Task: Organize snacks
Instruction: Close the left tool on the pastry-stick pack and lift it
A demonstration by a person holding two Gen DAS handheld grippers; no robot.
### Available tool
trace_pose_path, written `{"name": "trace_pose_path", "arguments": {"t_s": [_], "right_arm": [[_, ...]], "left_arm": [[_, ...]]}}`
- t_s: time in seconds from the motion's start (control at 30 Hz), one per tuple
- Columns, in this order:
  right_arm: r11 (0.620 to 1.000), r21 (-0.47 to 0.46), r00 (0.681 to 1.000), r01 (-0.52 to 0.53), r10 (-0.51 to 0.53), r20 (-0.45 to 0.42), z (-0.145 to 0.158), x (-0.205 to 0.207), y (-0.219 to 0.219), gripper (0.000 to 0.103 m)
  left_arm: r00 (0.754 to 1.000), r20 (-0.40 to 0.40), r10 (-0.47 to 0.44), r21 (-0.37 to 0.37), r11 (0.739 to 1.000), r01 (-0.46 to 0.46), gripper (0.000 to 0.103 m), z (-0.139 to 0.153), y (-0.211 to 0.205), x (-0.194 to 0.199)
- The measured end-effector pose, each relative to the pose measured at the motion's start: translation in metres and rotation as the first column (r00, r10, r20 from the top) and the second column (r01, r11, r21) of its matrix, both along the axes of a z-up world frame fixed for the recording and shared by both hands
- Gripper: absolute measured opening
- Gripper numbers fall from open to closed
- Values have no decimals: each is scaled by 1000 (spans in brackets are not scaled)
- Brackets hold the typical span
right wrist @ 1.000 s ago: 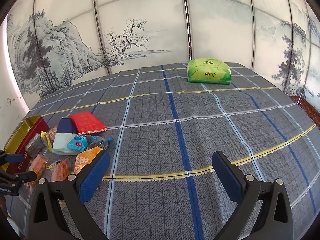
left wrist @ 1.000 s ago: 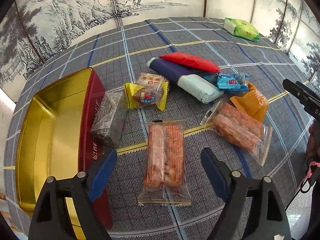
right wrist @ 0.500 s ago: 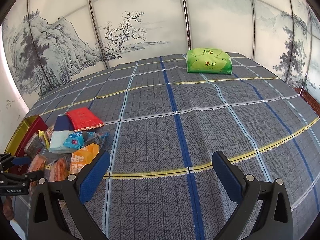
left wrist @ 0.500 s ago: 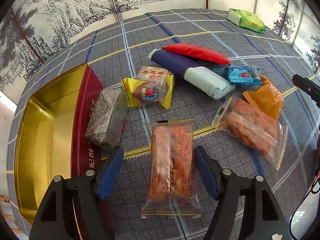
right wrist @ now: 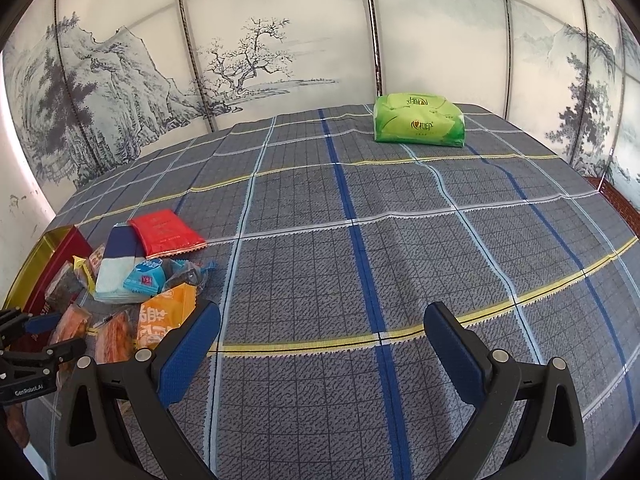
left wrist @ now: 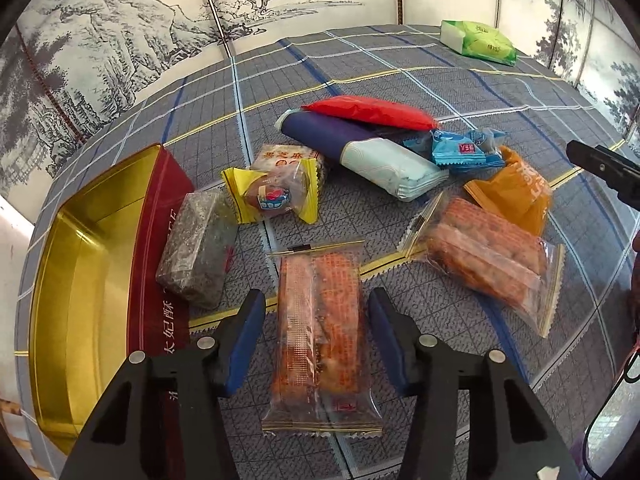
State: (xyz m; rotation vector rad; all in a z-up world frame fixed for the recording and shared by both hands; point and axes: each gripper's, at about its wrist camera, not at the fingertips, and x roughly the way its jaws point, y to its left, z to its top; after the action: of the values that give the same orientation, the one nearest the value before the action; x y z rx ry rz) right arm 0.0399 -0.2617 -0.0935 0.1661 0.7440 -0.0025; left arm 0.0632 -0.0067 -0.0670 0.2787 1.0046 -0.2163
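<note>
Snacks lie heaped near the worktop's (right wrist: 400, 240) left edge beside a gold-lined red tin (left wrist: 92, 264). Left tongs (left wrist: 316, 336) straddle a clear pack of orange crackers (left wrist: 320, 320), jaws closing, pads not yet touching the wrapper. Right tongs (right wrist: 320, 344) hang wide open over bare plaid cloth, holding nothing. Green tissue pack (right wrist: 418, 126) sits at the far edge.

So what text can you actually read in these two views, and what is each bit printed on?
"GenRobot.AI": on the left gripper body, right wrist view.
"V5E"-like white mark: on the blue candy wrapper, uncertain.
Chinese characters on the red tin wall, the orange packet, the yellow-edged snack and the green tissue pack: too blurred to quote.
</note>
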Motion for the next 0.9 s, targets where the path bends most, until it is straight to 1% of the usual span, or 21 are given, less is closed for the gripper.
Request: {"name": "trace_pose_path", "arguments": {"t_s": [0.07,0.13,0.23,0.27,0.37,0.5,0.63,0.73,0.8,0.9], "right_arm": [[1000,0,1000,3,-3,-1,0,0,0,101],[1000,-2,1000,9,-9,-5,-1,1,0,101],[1000,-2,999,28,-28,-29,-4,3,-2,101],[999,1,999,34,-34,-38,-5,4,-3,101],[999,5,997,47,-46,-61,-9,8,-5,101],[999,-3,995,52,-52,-89,-14,11,-3,101],[999,-4,994,47,-47,-103,-17,11,-2,101],[999,18,993,35,-33,-110,-19,11,-4,101],[998,58,992,13,-6,-126,-22,13,-5,102],[998,69,993,12,-3,-122,-23,13,-5,102]], "left_arm": [[1000,-3,-8,-18,1000,8,38,0,-1,-1],[1000,4,-16,-15,1000,16,34,0,-4,-4],[999,46,-15,26,1000,14,33,0,-11,-11],[999,49,-15,26,1000,13,33,0,-11,-12],[999,45,2,6,1000,-2,33,3,-10,-15],[997,79,-9,9,1000,8,33,13,-15,-24],[996,92,-3,-9,1000,4,33,22,-17,-29],[994,105,1,-17,1000,1,33,29,-16,-33],[994,113,4,-20,1000,-2,33,33,-15,-36],[992,126,13,-26,1000,-10,33,39,-13,-39]]}}
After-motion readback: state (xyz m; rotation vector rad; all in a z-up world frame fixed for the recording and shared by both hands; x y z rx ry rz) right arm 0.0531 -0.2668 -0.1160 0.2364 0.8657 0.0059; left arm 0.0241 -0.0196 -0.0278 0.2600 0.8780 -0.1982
